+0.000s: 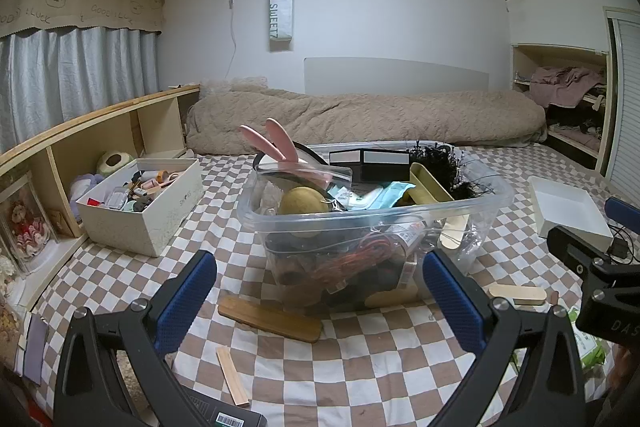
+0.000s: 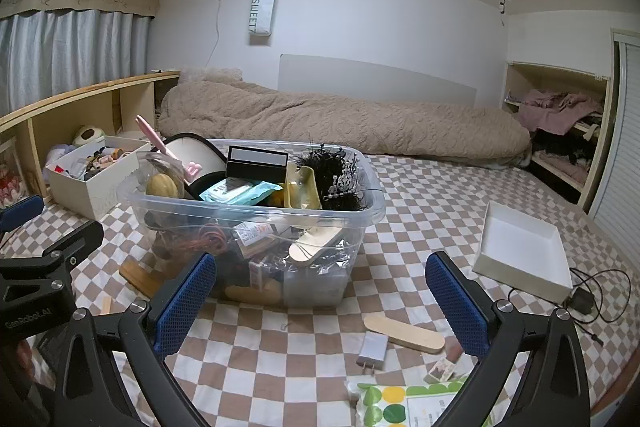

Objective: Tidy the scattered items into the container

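A clear plastic container (image 1: 505,193) (image 2: 374,213) stands on the checkered bedsheet, full of items: a pink hairband, a black case, a feathered headpiece and cords. Scattered in front of it lie a dark wooden board (image 1: 270,319), a thin wooden strip (image 1: 232,375), a pale wooden stick (image 2: 404,333) (image 1: 518,294), a grey charger plug (image 2: 372,349), a small card (image 2: 442,371) and a green-dotted wipes pack (image 2: 400,403). My left gripper (image 1: 320,291) is open above the board, nothing between its pads. My right gripper (image 2: 320,291) is open before the container's near right corner, also holding nothing.
A white shoe box (image 1: 160,223) of small items sits left by the wooden shelf. An open white tray (image 2: 520,251) and a black adapter with cable (image 2: 580,301) lie right. A rolled beige quilt (image 2: 340,123) lies behind. Each gripper shows at the other view's edge.
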